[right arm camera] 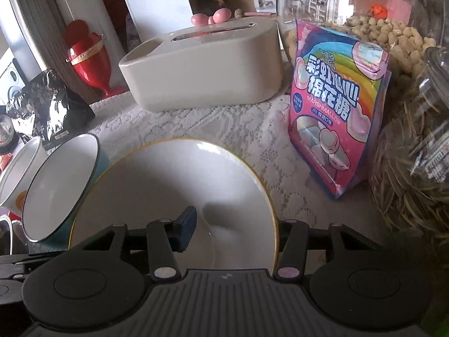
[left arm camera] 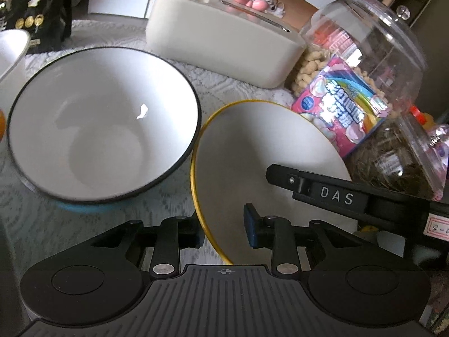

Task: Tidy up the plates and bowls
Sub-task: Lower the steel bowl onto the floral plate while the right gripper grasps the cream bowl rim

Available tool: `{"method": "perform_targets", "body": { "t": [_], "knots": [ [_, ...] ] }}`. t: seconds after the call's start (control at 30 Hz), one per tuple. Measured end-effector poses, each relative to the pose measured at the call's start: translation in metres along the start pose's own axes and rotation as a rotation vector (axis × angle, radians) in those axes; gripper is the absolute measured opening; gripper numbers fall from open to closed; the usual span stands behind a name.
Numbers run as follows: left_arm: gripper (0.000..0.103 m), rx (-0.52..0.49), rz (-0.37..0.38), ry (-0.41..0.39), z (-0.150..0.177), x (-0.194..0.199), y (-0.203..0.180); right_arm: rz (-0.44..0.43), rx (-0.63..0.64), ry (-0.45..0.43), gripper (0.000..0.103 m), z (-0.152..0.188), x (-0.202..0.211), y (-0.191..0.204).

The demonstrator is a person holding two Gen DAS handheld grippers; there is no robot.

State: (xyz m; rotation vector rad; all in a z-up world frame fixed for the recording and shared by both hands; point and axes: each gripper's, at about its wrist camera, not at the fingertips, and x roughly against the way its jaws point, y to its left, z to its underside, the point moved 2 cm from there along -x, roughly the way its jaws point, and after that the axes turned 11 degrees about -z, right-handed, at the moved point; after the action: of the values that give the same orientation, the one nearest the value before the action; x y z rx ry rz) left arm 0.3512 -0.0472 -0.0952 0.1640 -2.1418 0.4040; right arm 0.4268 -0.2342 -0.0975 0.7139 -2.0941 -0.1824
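A: Starting at the left of the left wrist view, what do we have?

B: We see a cream cup (left arm camera: 12,56) at the edge, then the black-rimmed bowl (left arm camera: 103,120), white inside and blue outside, on the lace-covered bench (left arm camera: 238,90). Just right of it is the yellow-rimmed plate (left arm camera: 269,168), tilted.

A: And our left tongs (left arm camera: 224,229)?

B: They straddle the plate's near rim, one pad (left arm camera: 251,229) inside, the other outside. The pads stand apart with a gap, so we call them not closed on it.

A: Further right?

B: Our right tongs (left arm camera: 317,185) reach over the plate's far side. In the right wrist view those tongs (right arm camera: 233,231) have the plate (right arm camera: 174,191) between them; the right finger is hidden behind the rim, so we cannot tell whether they clamp. Behind stand a beige box (right arm camera: 204,73), a marshmallow bag (right arm camera: 334,123) and clear jars (right arm camera: 415,151).
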Motion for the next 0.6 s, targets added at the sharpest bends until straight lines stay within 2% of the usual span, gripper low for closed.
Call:
{"method": "perform_targets", "body": {
  "t": [0.1, 0.27, 0.6],
  "knots": [
    [0.03, -0.022, 0.002, -0.002, 0.009, 0.008, 0.003, -0.016, -0.035, 0.029, 0.05, 0.008, 0.003, 0.002],
    [0.03, -0.05, -0.001, 0.007, 0.027, 0.028, 0.016, -0.012, -0.026, 0.046, 0.051, 0.029, 0.013, 0.021],
    [0.03, -0.041, -0.061, 0.017, 0.063, 0.069, 0.063, -0.066, 0.032, 0.106, 0.052, 0.068, 0.021, 0.083]
  ]
}}
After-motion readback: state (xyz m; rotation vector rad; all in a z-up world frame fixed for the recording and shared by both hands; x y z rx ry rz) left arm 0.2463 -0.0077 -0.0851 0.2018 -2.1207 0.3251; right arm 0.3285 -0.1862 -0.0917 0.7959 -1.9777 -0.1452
